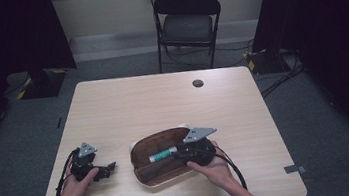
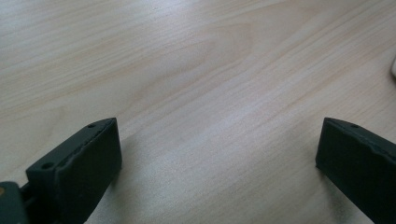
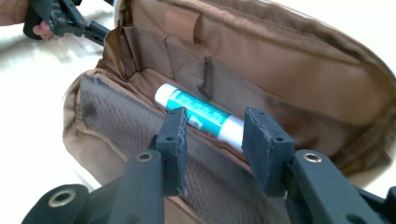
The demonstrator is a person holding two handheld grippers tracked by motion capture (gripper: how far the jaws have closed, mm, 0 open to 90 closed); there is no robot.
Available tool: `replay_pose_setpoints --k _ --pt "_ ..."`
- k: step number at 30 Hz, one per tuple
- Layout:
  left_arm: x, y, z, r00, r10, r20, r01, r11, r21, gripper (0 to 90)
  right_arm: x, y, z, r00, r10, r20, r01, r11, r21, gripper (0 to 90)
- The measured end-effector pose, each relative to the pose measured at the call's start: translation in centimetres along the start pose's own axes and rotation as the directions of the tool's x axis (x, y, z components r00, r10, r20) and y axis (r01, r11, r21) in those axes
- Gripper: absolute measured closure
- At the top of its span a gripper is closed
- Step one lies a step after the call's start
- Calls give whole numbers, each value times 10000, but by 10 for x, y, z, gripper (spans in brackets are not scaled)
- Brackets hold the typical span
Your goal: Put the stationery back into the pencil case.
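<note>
An open brown pencil case [image 1: 163, 162] is seen lying on the near half of the wooden table [image 1: 163, 104], slightly right of centre, with its lid folded back toward the far side. Inside it a white and teal tube [image 1: 163, 154] is laid lengthwise against the fold between the two halves. The right gripper [image 1: 182, 153] is held at the case's right end, with the person's right hand [image 1: 211, 166] wrapped around its body. In the right gripper view, the tube [image 3: 201, 114] is seen beyond the two black jaws, which are set somewhat apart; its near end is framed between their tips, but the pads are not seen pressing on it, and contact cannot be told for certain. Mesh lining and stitched pockets of the case [image 3: 280, 70] are seen around the tube.

The left gripper [image 1: 110, 167] is rested on the table well to the left of the case, near the front edge, held by the left hand [image 1: 79, 182]. In the left gripper view its jaws are spread wide over bare wood [image 2: 210, 84], with nothing between them.
</note>
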State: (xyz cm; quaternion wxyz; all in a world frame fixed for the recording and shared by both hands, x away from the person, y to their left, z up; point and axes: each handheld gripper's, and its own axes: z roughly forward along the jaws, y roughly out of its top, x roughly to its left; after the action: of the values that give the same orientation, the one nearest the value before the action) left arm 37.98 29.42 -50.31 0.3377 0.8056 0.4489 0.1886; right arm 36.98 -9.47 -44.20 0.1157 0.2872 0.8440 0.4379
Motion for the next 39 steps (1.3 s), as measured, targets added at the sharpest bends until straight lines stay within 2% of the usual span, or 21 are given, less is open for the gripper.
replay_pose_setpoints --k 5,11,14,22,27,32,39 --pt "0 0 1 10000 -69 33 69 10000 -45 0 -8 0 -6 9996 230 188 -226 9996 -187 603" --pt "1 2 2 10000 37 3 -37 10000 -7 0 -18 -1 -15 9982 470 376 -452 9979 -459 586" --pt "1 3 4 10000 -80 20 80 9999 -95 0 -24 -2 -21 9968 611 519 -580 9966 -593 578" --pt "2 4 4 10000 19 8 -19 10000 4 0 -41 -6 -38 9890 1102 983 -1007 9902 -969 541" --pt "2 4 4 10000 20 8 -20 10000 5 0 -46 -7 -45 9852 1232 1190 -1103 9878 -1097 516" --pt "2 4 4 10000 13 13 -13 10000 3 0 -56 -11 -56 9790 1386 1497 -1201 9846 -1268 501" --pt "3 2 2 10000 -53 -71 53 10000 -7 0 -68 -20 -76 9604 1849 2086 -1540 9757 -1558 434"
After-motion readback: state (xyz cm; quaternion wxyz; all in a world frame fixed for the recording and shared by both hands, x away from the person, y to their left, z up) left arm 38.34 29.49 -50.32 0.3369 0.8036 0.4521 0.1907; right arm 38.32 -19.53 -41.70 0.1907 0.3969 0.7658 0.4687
